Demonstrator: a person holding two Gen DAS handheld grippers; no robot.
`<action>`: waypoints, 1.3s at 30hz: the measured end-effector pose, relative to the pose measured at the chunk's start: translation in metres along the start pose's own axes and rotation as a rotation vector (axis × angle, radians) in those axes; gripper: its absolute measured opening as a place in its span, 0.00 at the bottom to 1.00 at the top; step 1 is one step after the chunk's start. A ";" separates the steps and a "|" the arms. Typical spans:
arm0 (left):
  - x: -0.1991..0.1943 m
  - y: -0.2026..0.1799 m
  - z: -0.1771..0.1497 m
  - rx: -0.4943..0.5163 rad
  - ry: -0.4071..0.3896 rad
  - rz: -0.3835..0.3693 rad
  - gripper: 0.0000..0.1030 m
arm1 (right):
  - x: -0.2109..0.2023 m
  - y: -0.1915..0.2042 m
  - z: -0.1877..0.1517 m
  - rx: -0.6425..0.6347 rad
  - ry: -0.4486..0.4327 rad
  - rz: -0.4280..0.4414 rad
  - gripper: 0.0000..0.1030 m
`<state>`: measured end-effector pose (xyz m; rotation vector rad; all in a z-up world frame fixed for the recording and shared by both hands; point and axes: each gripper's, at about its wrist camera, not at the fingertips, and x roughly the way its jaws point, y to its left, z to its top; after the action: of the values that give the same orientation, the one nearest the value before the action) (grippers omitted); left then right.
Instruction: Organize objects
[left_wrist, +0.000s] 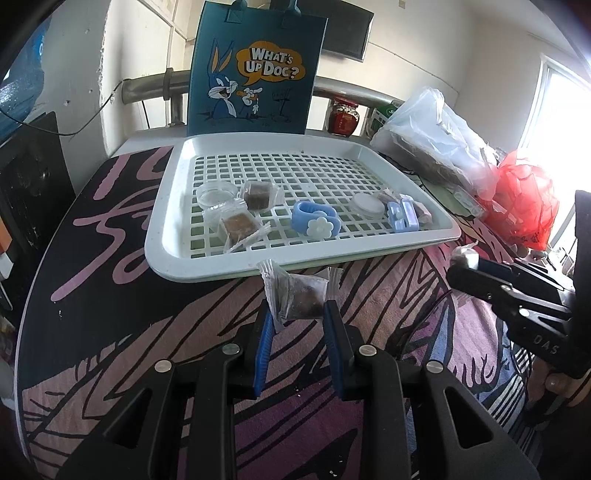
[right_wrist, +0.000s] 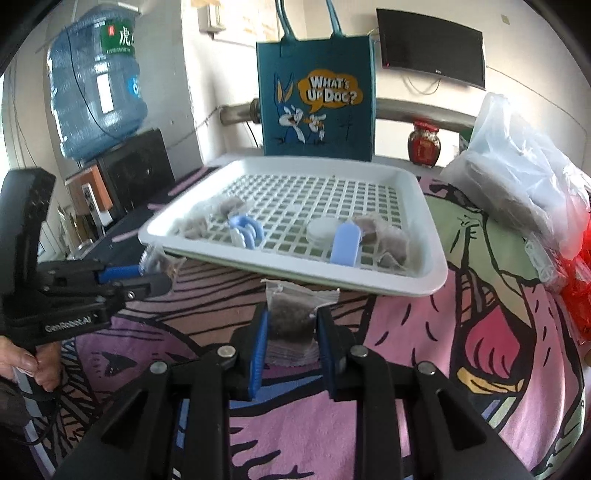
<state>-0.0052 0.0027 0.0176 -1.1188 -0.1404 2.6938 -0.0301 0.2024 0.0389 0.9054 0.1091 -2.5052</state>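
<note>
- The left gripper (left_wrist: 300, 314) is clamped on a wrapped brown snack (left_wrist: 297, 295), held just short of the tray's near edge, over the patterned cloth (left_wrist: 147, 332).
- The right gripper (right_wrist: 290, 325) pinches a second wrapped snack (right_wrist: 291, 314) between its blue pads, likewise just in front of the tray; from the left wrist view this gripper (left_wrist: 465, 267) shows at the right with a packet at its tip.
- The step in hand looks like carrying each packet over the rim and setting it down on the grid.
- To do it well, lift each packet clear of the raised rim of the white tray (left_wrist: 207, 269) before going forward, since a trailing wrapper end could snag there.
- Two wrapped snacks (left_wrist: 243, 218) already lie at the tray's left beside a clear round lid (left_wrist: 216, 194); a free patch near them suits the left packet.
- The blue ring with a flower (left_wrist: 316, 221), a white disc (left_wrist: 367, 205) and a blue case (left_wrist: 402, 216) fill the middle and right, so keep the fingers off them.
- Open only once the packet rests on the grid.
- A blue cartoon bag (left_wrist: 255, 70) stands behind the tray.
</note>
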 end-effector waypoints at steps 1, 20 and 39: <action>0.000 0.000 0.000 0.001 0.000 0.000 0.25 | -0.002 -0.001 0.000 0.003 -0.009 0.005 0.24; 0.000 0.001 0.000 0.002 0.000 -0.001 0.25 | -0.005 -0.007 -0.001 0.038 -0.033 0.042 0.24; 0.000 0.001 0.000 0.001 0.001 -0.001 0.25 | -0.007 -0.008 -0.001 0.043 -0.040 0.047 0.24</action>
<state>-0.0054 0.0020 0.0171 -1.1196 -0.1394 2.6922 -0.0289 0.2130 0.0421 0.8639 0.0205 -2.4899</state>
